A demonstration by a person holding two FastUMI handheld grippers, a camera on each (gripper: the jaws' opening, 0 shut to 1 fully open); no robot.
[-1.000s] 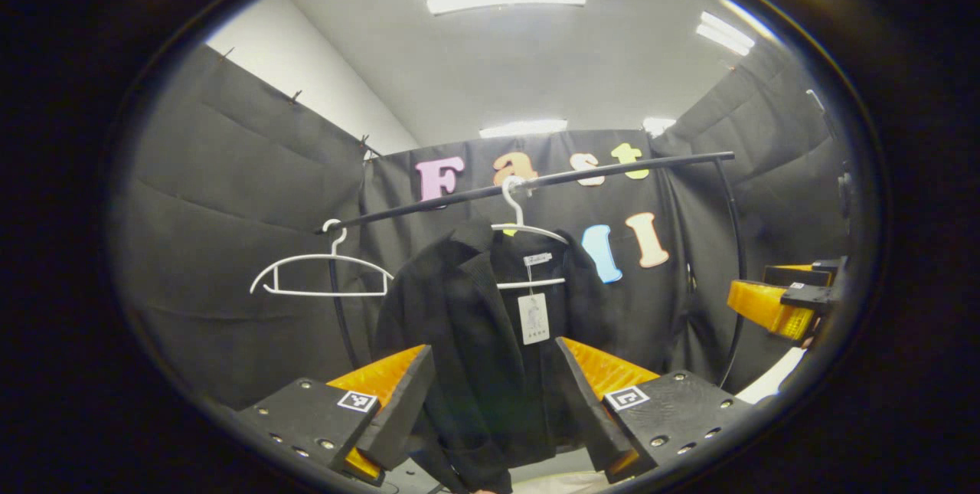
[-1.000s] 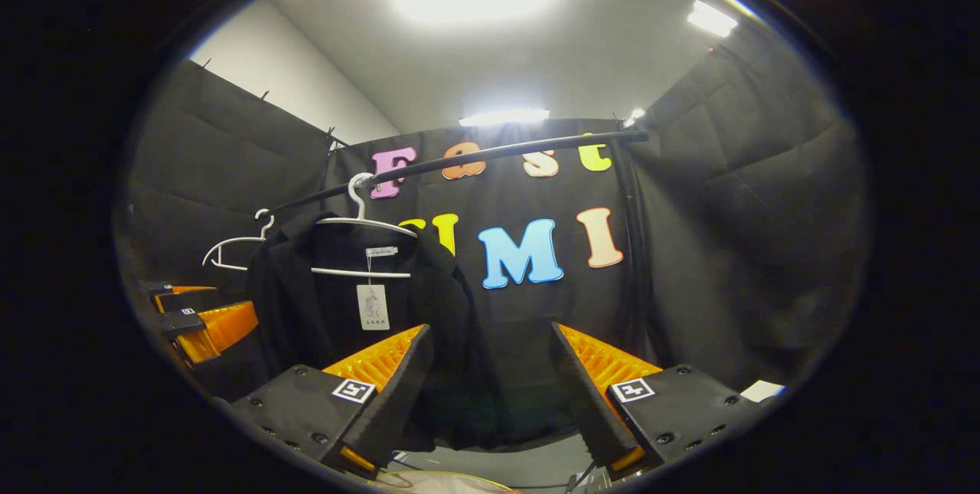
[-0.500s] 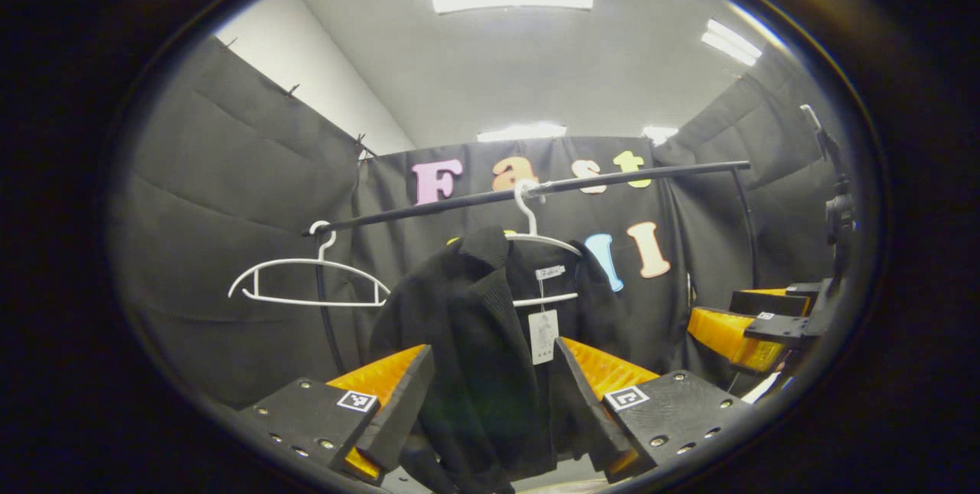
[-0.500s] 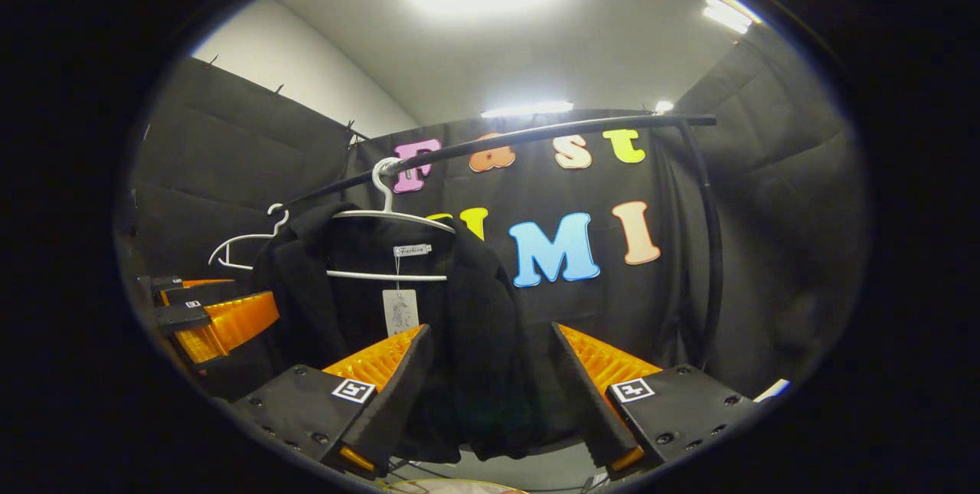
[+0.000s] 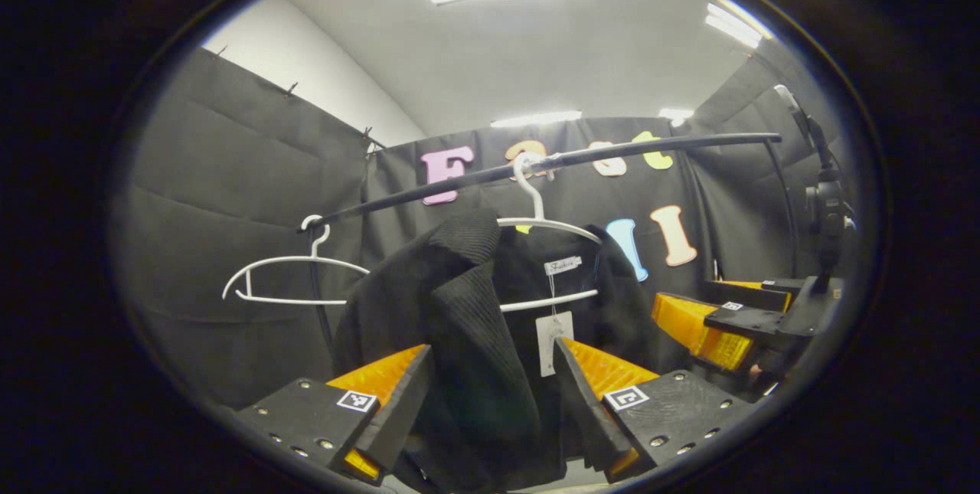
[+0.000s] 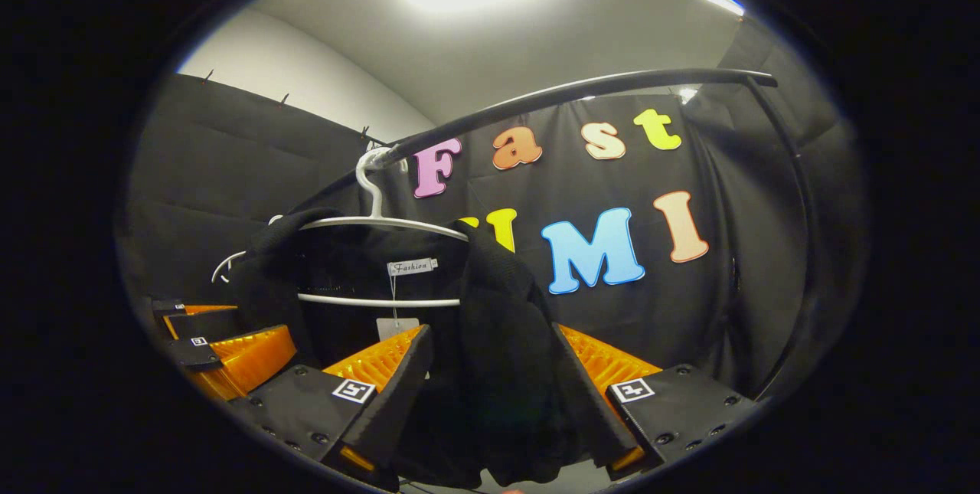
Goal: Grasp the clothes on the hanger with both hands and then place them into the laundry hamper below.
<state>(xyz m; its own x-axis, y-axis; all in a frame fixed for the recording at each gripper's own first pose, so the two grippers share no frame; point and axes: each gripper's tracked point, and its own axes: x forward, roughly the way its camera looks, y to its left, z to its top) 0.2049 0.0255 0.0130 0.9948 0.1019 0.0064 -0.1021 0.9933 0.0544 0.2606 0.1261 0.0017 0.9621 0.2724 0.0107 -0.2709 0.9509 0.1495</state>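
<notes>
A black jacket [image 5: 467, 310] hangs on a white hanger [image 5: 547, 222] from a black rail [image 5: 612, 153], with a paper tag [image 5: 553, 333] at its collar. My left gripper [image 5: 494, 375] is open, and the jacket's left front panel hangs between its fingers without being pinched. In the right gripper view the jacket's [image 6: 501, 310] other shoulder and front panel hang between the fingers of my open right gripper [image 6: 490, 371]. The right gripper [image 5: 708, 314] also appears beside the jacket in the left gripper view. The left gripper [image 6: 222, 333] sits low at the jacket's far side in the right gripper view.
An empty white hanger [image 5: 295, 279] hangs further left on the same rail. The rail [image 6: 582, 88] bends down into a post [image 6: 804, 249] at the right. A camera on a stand [image 5: 823, 203] rises at the right. Black cloth walls close in behind and on both sides.
Both grippers have moved forward and closer to the jacket, which now looms larger, its front panels lying between each pair of fingers. Both stay open.
</notes>
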